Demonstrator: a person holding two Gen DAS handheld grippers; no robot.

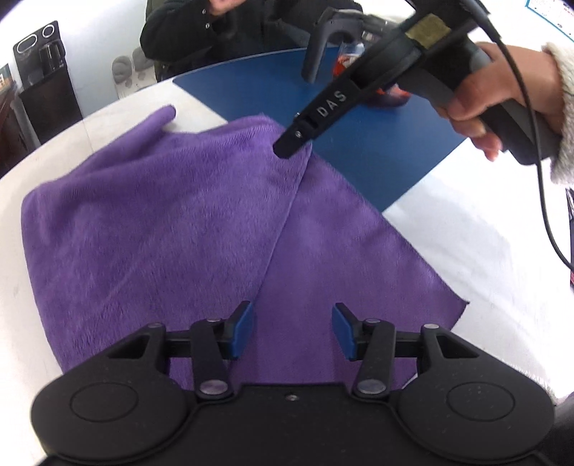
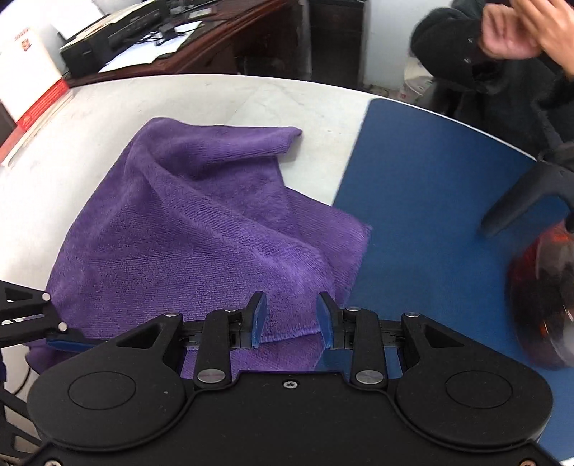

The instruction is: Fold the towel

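White table (image 2: 251,104), blue mat (image 2: 423,200): purple towel (image 2: 201,222) half-folded, rumpled. Left gripper (image 1: 292,331) and right gripper (image 2: 291,319) fingers spread, empty. Next: re-pinch an edge.

An office: at ten o'clock beyond the white counter (image 2: 222,100), a dark wooden desk (image 2: 215,46) holds papers (image 2: 150,50) and a black device (image 2: 118,32).

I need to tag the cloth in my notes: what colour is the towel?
Plain purple towel, no pattern; the right wrist view shows it best.

White table (image 2: 215,96) beyond towel (image 2: 201,229) lies bare.
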